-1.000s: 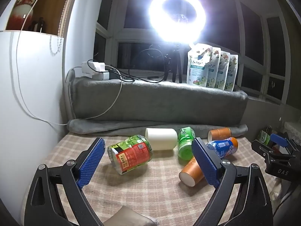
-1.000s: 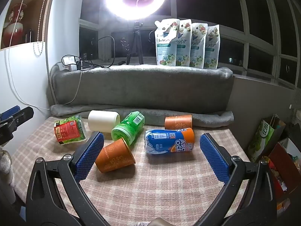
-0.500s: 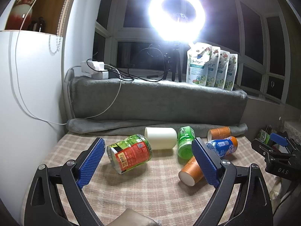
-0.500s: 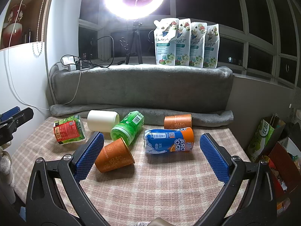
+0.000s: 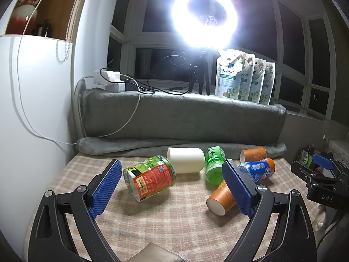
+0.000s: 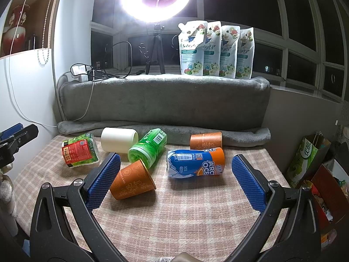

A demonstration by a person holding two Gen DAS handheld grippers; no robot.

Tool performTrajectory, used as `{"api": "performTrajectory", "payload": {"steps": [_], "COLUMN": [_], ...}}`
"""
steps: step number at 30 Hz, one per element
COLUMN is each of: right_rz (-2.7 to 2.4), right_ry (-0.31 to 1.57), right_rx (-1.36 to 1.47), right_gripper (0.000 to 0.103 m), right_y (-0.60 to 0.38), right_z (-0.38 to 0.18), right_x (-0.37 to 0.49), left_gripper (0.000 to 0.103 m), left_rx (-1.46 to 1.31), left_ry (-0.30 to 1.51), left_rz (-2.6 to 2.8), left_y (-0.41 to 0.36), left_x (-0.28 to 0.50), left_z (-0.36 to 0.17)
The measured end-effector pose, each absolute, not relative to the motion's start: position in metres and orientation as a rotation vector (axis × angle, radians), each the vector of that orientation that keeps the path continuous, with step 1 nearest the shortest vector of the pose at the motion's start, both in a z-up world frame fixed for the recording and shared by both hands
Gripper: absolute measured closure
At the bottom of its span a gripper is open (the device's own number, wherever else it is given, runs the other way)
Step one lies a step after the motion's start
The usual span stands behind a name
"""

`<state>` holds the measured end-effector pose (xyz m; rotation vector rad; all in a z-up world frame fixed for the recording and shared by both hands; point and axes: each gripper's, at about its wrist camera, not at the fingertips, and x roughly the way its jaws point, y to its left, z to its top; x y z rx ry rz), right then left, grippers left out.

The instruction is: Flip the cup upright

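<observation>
Cups lie tipped over on the checked tablecloth (image 6: 185, 218).
Largest first: white cup (image 6: 118, 139), blue-orange can (image 6: 196, 162), red-green can (image 5: 150, 178), nearer orange cup (image 6: 132, 180) on its side. Left gripper (image 5: 172, 187) and right gripper (image 6: 175, 180) both gape wide, holding nothing.

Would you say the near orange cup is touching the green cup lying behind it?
Touching. In the right wrist view the near orange cup's rim meets the mouth end of the green cup, no cloth showing between them.
</observation>
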<state>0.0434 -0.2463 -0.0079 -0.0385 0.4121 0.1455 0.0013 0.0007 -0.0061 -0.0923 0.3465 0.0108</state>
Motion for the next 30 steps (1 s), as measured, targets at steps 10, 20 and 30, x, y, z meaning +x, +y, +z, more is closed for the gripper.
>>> {"api": "performTrajectory", "payload": {"steps": [10, 20, 30], "right_rz": [0.145, 0.144, 0.147], "right_ry": [0.412, 0.412, 0.415], "right_rx": [-0.039, -0.039, -0.04], "right_gripper": [0.0, 0.0, 0.0], "right_y": [-0.2456, -0.2444, -0.2428], "right_z": [-0.0084, -0.0086, -0.0092], "right_x": [0.0437, 0.0444, 0.0459], "left_gripper": [0.01, 0.01, 0.01], "left_rx": [-0.091, -0.092, -0.091], "left_ry": [0.347, 0.348, 0.348], "left_rz": [0.012, 0.01, 0.011], "left_y": [0.0005, 0.0001, -0.0004], "left_x": [0.0015, 0.0009, 0.0012], "left_z": [-0.0056, -0.0048, -0.0039]}}
